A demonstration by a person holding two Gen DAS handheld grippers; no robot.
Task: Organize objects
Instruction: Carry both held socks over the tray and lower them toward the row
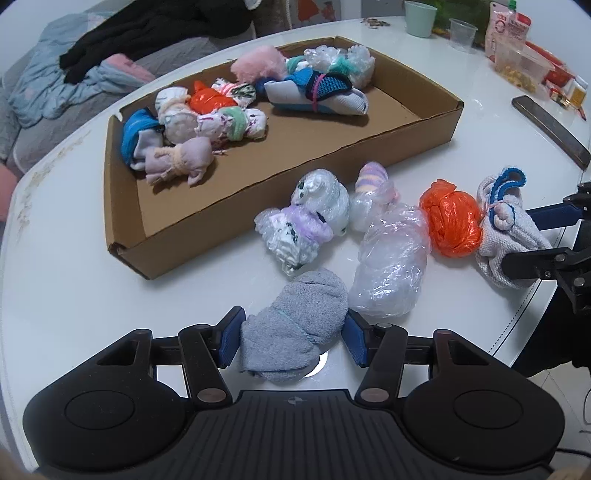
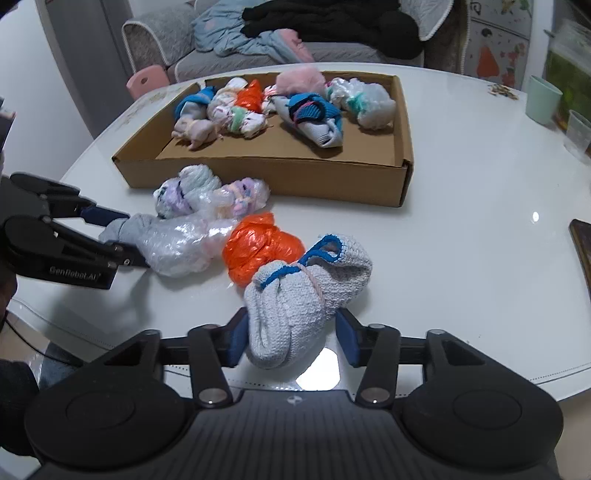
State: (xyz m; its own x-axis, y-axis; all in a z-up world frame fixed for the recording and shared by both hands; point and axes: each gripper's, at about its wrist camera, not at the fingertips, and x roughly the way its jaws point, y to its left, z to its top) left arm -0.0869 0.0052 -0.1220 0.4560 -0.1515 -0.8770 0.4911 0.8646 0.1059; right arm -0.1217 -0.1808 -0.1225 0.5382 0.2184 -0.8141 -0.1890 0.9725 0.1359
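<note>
A grey sock bundle (image 1: pixel 295 325) lies on the white table (image 1: pixel 74 295) between the blue pads of my left gripper (image 1: pixel 293 338), which press on both its sides. My right gripper (image 2: pixel 291 338) is shut on a white knit sock bundle with blue trim (image 2: pixel 306 291). Each gripper also shows in the other view: the left gripper (image 2: pixel 131 238) and the right gripper (image 1: pixel 517 238). Between them lie an orange plastic bundle (image 1: pixel 452 221), a clear plastic bundle (image 1: pixel 391 266) and two pale wrapped bundles (image 1: pixel 310 218). Beyond stands a shallow cardboard box (image 1: pixel 280 173) holding several bundles.
A green cup (image 1: pixel 419 18), a clear plastic cup (image 1: pixel 461 33), a snack container (image 1: pixel 521 62) and a dark phone (image 1: pixel 550 125) stand at the table's far right. A sofa with heaped clothes (image 1: pixel 74 74) is behind the table. The table's edge runs close beside my right gripper.
</note>
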